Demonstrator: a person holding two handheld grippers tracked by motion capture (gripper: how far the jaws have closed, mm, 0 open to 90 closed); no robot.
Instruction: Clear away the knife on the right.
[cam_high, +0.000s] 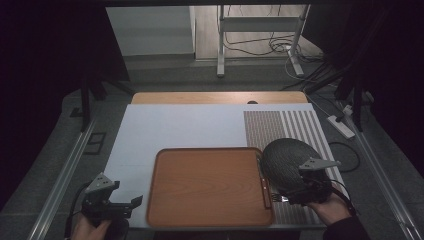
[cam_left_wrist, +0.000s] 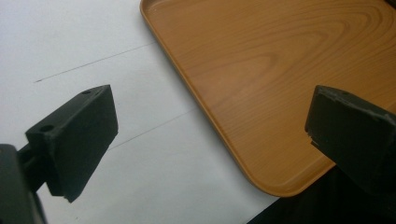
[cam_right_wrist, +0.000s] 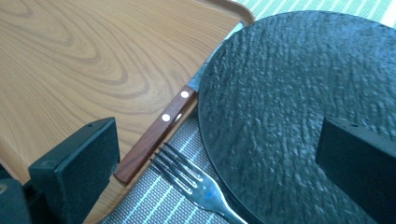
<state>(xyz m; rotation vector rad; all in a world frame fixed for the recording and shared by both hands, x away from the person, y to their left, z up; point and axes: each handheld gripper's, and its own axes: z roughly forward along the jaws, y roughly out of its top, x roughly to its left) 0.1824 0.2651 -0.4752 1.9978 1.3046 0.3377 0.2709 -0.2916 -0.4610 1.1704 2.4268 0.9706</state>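
Observation:
A brown wooden tray (cam_high: 210, 185) lies at the table's front middle. Right of it a dark textured round plate (cam_high: 287, 160) rests on a striped placemat (cam_high: 300, 127). A wooden-handled knife (cam_right_wrist: 156, 133) lies along the tray's right rim, its blade hidden under the plate (cam_right_wrist: 289, 93). A metal fork (cam_right_wrist: 187, 175) lies on the mat, its handle running under the plate. My right gripper (cam_high: 295, 192) hovers open over fork and plate edge, holding nothing. At the front left, my left gripper (cam_high: 131, 206) stands open beside the tray's near left corner (cam_left_wrist: 261, 177).
A white sheet (cam_high: 175, 130) covers the table left of and behind the tray. The table's front edge runs just below the tray. Beyond the table are a metal stand (cam_high: 220, 45), floor cables and a power strip (cam_high: 342, 125).

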